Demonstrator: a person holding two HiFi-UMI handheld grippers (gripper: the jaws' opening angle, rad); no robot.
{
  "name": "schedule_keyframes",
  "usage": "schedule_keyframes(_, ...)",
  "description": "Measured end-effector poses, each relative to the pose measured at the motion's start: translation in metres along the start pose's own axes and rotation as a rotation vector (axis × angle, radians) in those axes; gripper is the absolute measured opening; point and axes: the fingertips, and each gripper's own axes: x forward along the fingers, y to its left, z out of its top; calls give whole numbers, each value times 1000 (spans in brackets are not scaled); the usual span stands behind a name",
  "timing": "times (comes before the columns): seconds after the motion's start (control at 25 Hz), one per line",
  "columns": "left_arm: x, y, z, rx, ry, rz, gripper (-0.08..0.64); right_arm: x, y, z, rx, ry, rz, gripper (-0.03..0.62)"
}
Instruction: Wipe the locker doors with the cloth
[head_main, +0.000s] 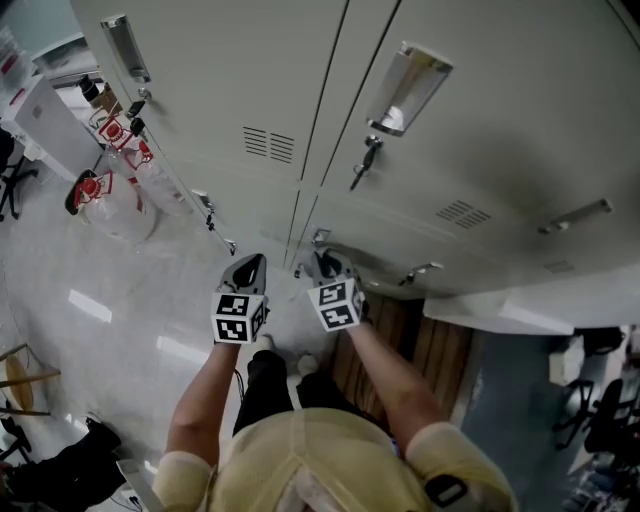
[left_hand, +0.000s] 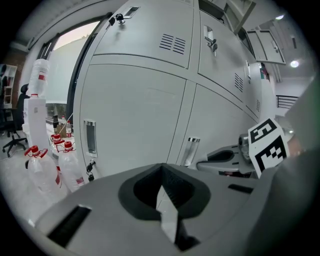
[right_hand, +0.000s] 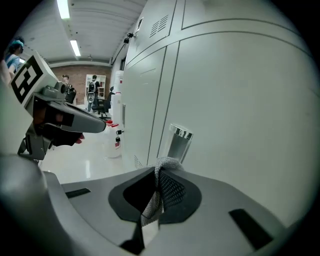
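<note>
Cloth (right_hand: 151, 204) nipped in right hand-held gripper (right_hand: 157, 174) near door (right_hand: 240, 100) edge; left hand-held gripper (left_hand: 162, 175) closed, seemingly empty

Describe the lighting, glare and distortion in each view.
Head view: a broad shadow darkens the right locker doors, and glare streaks the floor. Left gripper view: fisheye bows the locker doors, black corners frame it, and the near right edge is blurred. Right gripper view: ceiling lights blow out; the cloth in the right gripper is sharp.
</note>
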Motion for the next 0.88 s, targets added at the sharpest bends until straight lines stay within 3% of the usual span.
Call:
schedule_keyframes(0.32, 12, 9, -6, 2, 20, -5, 2, 32, 4, -4, 26, 38, -4, 5)
schedule_keyframes(0.88, 26, 16, -12, 18, 52, -19, 2, 41, -18, -38, -33, 140, -56, 5)
